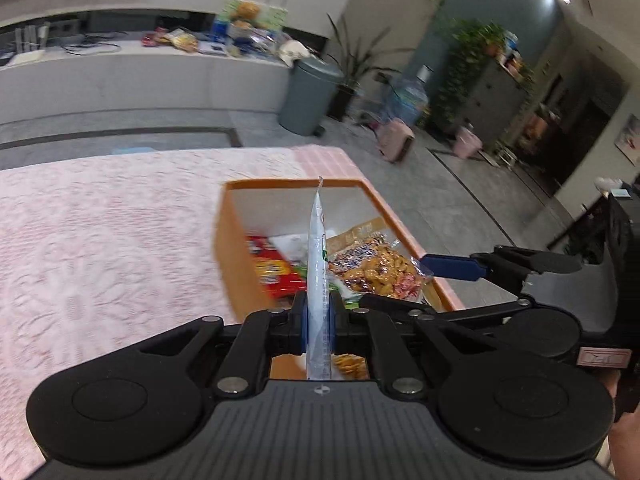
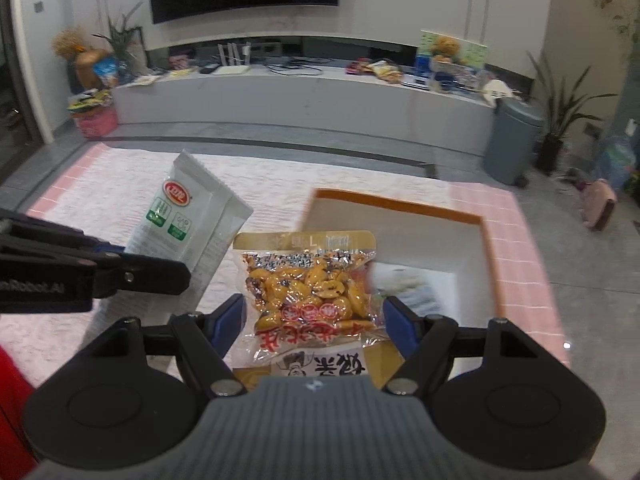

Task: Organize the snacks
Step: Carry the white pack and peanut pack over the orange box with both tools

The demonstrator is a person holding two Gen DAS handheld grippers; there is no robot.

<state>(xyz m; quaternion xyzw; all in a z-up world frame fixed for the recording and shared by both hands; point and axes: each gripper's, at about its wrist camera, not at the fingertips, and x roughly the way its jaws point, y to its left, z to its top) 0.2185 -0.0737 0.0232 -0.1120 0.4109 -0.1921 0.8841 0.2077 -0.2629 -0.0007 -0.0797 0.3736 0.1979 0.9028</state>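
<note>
Two snack packs are on the go at once here. Left gripper [image 1: 319, 316] is pinched tight on a white packet [image 1: 319, 240], held edge-on so it stands up like a blade in the middle of the left wrist view; in the right wrist view the same packet [image 2: 188, 220] shows its flat face at centre left, just off the box's near corner. I'd guess it's held upright so it can slot in beside what's already there.

Right gripper [image 2: 314, 318] has its fingers spread wide, with a clear bag of yellow beans [image 2: 310, 292] lying flat between them. Fingers don't look closed on it, so I reckon it's just been let go, or is about to be picked up.

Orange-rimmed box [image 1: 228, 240] sits at the table's far corner on a pink cloth [image 1: 100, 240], a red pack [image 1: 276, 270] already inside.
</note>
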